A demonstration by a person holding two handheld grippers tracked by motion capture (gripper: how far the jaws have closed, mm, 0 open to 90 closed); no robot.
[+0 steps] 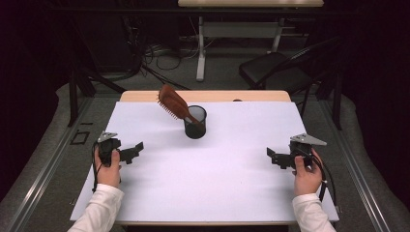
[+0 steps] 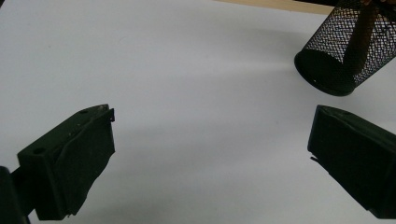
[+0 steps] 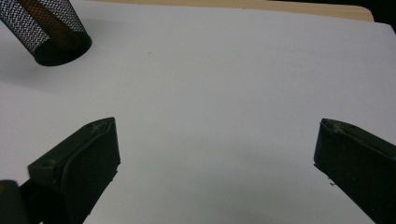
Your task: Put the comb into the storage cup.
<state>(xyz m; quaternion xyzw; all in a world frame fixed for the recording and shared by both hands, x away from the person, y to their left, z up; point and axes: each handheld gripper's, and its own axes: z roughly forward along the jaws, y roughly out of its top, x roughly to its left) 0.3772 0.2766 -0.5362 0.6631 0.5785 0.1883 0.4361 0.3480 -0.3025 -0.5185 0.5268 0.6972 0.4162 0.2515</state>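
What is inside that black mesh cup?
A brown hairbrush stands handle-down in the black mesh cup, leaning left, its bristled head above the rim. The handle's lower end shows only dimly through the mesh.

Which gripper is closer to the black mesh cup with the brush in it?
Left. The left gripper is nearer the mesh cup, below and left of it. The right gripper is farther, below and right. Both are open.

A white sheet covers most of the wooden tabletop, leaving a bare strip along the far edge. Grey carpet floor surrounds it. Beyond the far edge stand a white-legged desk, a black chair and tangled cables (the room behind is dark).
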